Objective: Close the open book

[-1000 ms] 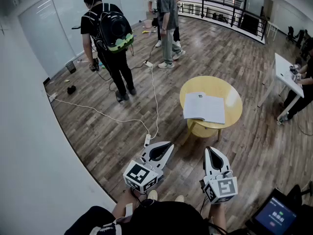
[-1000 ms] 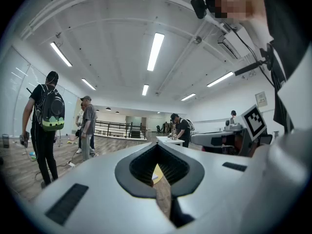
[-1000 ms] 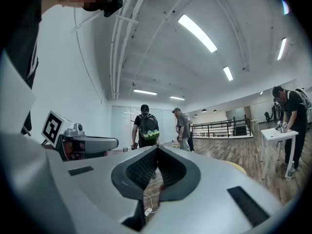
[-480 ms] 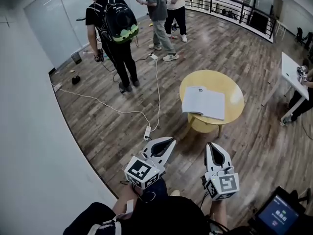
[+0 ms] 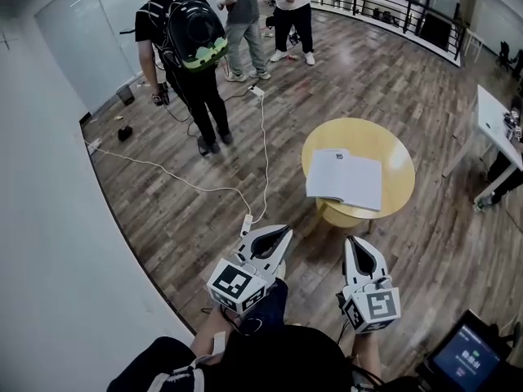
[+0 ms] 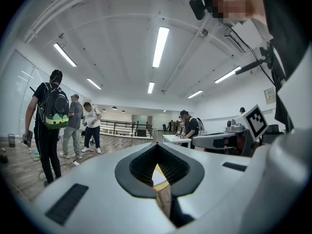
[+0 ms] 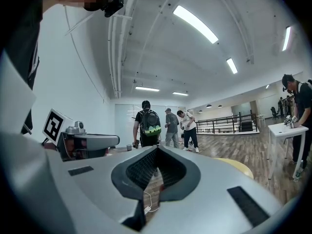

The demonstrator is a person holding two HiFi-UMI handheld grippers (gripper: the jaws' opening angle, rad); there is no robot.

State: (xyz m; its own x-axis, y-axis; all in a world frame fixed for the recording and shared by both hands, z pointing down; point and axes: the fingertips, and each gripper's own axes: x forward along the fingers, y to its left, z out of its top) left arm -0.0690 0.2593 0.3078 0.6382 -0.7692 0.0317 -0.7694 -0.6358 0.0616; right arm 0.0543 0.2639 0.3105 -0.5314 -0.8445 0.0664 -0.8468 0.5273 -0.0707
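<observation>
Down low, both claws are pinched shut with nothing in them: the left gripper and the right gripper sit side by side above the wooden floor. Just ahead, the open book lies flat on the round yellow table, well apart from both tips. A white cable snakes leftward, and beyond it stands a person with a backpack.
</observation>
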